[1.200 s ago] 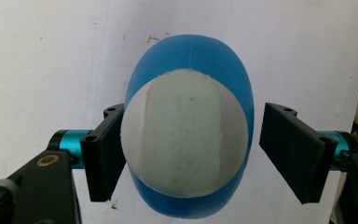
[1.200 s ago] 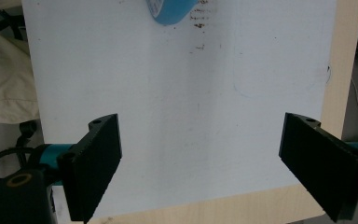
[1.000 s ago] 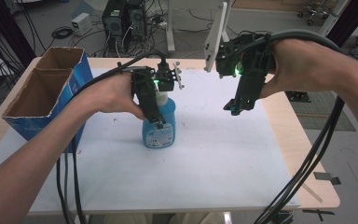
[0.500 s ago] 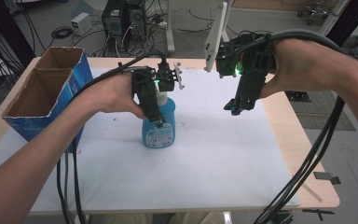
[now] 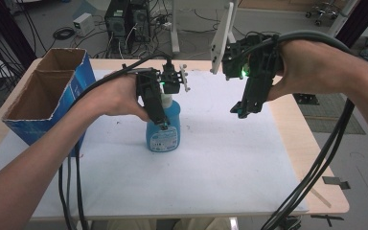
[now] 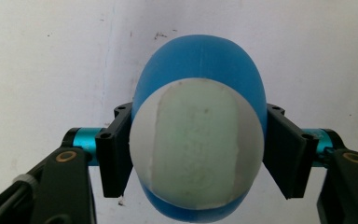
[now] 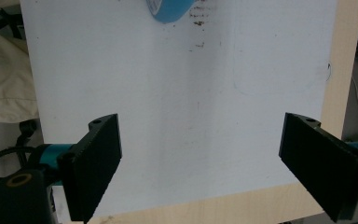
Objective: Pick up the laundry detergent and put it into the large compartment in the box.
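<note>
Standing upright on the white-covered bench (image 5: pixel 249 182), blue bottle (image 5: pixel 163 129) with white front label, print unreadable, left gripper (image 6: pixel 196 161) jaws just closing, pads against its sides, right gripper (image 7: pixel 216 170) wide open, empty, raised.

So the count here: one blue bottle (image 5: pixel 163 132) standing on the table, white cap (image 6: pixel 197 149) on top, just the one. Two grippers, a left gripper (image 5: pixel 164 125) and a right gripper (image 5: pixel 237 110), each with two black jaws, so four jaws total. One blue cardboard box (image 5: pixel 48 103) at the left, with two open compartments in it. One white sheet (image 5: pixel 230 158) covering one wooden table (image 5: pixel 287 129). Two forearms coming in from the bottom. One white upright panel (image 5: pixel 222 38) at the far edge.
</note>
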{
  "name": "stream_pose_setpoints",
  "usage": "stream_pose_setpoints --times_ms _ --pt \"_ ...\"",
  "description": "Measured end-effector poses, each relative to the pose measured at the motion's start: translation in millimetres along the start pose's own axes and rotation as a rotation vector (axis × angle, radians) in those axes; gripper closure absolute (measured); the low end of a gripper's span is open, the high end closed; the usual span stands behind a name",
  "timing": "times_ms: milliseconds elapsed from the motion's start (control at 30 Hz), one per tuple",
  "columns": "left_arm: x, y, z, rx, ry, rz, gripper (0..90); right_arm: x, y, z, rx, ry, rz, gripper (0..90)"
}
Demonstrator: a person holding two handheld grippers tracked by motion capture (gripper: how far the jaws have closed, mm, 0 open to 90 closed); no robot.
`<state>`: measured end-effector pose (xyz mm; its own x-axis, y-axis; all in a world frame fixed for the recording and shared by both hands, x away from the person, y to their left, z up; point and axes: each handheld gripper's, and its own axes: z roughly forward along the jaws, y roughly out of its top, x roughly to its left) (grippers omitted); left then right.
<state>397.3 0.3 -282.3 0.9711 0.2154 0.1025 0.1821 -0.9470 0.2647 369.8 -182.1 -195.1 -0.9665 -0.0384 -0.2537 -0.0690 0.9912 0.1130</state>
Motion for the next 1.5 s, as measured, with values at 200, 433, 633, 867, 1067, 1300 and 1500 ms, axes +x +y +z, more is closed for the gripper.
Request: stream_pose_setpoints --times_ms 200,433,633,867,1067,1300,1500 --pt "1.0 -0.2 -0.6 -0.001 -0.002 -0.002 37.5 0.1 0.2 -0.3 -0.001 -0.001 -0.001 12.3" --pt "0.9 0.3 -0.8 0.001 0.0 -0.002 38.1 0.5 -0.4 -0.5 0.0 -0.002 -0.001 12.3" --pt "-1.1 2.1 -1.5 0.014 0.004 0.009 38.4 0.6 -0.3 -0.7 -0.003 -0.002 -0.003 12.3" --pt "-3.6 3.5 -2.7 0.027 -0.011 0.026 38.5 0.3 -1.3 -1.6 -0.005 -0.006 0.0 12.3" --pt "-4.4 6.0 -11.0 0.023 -0.04 0.027 38.5 0.6 -2.0 -1.8 -0.001 -0.006 0.006 12.3" --pt "-1.9 12.5 -31.2 0.037 -0.02 0.033 38.5 0.5 -2.1 -2.2 -0.002 -0.008 0.005 12.3" --pt "2.5 17.0 -57.2 0.033 -0.018 0.027 38.5 0.6 -1.3 -3.1 -0.009 -0.008 -0.004 12.3"
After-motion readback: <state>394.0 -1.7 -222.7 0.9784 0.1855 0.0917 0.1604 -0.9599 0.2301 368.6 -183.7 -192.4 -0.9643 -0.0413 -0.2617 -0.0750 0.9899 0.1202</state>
